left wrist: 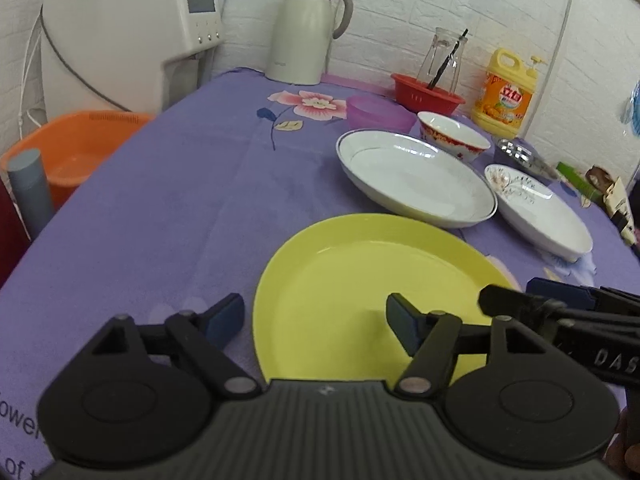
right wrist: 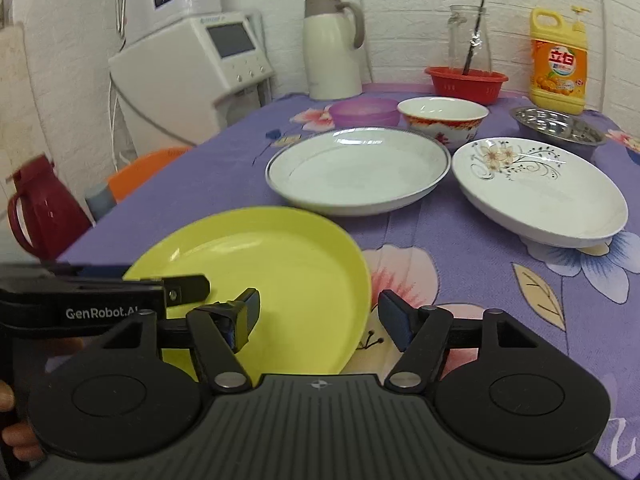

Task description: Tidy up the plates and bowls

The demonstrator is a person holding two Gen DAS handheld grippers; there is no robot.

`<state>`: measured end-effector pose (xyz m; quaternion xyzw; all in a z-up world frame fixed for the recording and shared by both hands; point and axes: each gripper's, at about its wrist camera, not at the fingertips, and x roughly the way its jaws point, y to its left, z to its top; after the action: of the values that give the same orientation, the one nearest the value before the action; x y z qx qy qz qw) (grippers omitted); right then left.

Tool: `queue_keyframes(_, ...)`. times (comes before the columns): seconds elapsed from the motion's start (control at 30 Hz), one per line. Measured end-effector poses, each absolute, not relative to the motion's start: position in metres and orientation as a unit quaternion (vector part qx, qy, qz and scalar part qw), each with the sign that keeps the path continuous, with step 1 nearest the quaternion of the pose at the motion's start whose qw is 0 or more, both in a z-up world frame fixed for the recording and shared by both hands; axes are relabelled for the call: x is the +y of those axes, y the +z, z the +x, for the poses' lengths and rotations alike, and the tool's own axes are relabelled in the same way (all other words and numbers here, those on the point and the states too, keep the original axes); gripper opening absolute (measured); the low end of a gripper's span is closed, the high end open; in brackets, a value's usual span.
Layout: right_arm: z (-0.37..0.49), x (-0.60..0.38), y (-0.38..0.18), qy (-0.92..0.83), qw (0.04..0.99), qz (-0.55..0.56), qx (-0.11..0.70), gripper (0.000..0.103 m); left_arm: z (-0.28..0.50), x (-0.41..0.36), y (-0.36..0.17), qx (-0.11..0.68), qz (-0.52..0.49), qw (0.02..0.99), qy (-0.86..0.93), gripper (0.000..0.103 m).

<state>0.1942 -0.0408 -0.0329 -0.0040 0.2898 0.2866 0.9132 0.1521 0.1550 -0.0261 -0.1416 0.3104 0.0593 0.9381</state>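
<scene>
Yellow plate [right wrist: 256,264]: smooth, glossy plastic by its look. Silver-rimmed white plate [right wrist: 358,170] and flower-patterned plate [right wrist: 540,192]: glazed ceramic, shiny. Red-patterned bowl [right wrist: 442,116]: glazed, glossy. Purple bowl [right wrist: 364,112]: translucent plastic. Metal bowl [right wrist: 558,126]: polished steel, reflective. Red basket [right wrist: 466,82]: perforated plastic. Jar [right wrist: 470,38]: clear glass. Tabletop [left wrist: 160,208]: covered in matt purple printed cloth. Left hand-held gripper [left wrist: 316,320]: matt black plastic, ribbed housing.
</scene>
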Motion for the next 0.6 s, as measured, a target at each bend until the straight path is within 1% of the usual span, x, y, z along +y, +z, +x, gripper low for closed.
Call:
queue_keyframes(0.07,0.2,-0.052,-0.018,0.274,0.925,0.005,0.264,0.103,0.158,0.161,-0.021,0.302,-0.161,0.938,0.059,0.069)
queue_keyframes(0.2,0.236,-0.052,0.007,0.262,0.941,-0.04,0.211,0.103,0.172,0.16,-0.014,0.294,-0.163,0.94,0.064,0.069)
queue_keyframes(0.27,0.262,-0.046,0.012,0.267,0.941,-0.06,0.2,0.103,0.175,0.156,-0.013,0.294,-0.159,0.94,0.061,0.069)
queue_keyframes(0.33,0.288,-0.039,0.01,0.275,0.937,-0.074,0.204,0.103,0.178,0.155,-0.015,0.299,-0.156,0.94,0.059,0.069)
queue_keyframes(0.43,0.325,-0.032,0.001,0.288,0.927,-0.068,0.232,0.103,0.184,0.159,-0.02,0.309,-0.154,0.936,0.064,0.069)
queue_keyframes(0.6,0.361,-0.024,-0.012,0.295,0.915,-0.062,0.268,0.103,0.196,0.178,-0.021,0.31,-0.177,0.931,0.078,0.069)
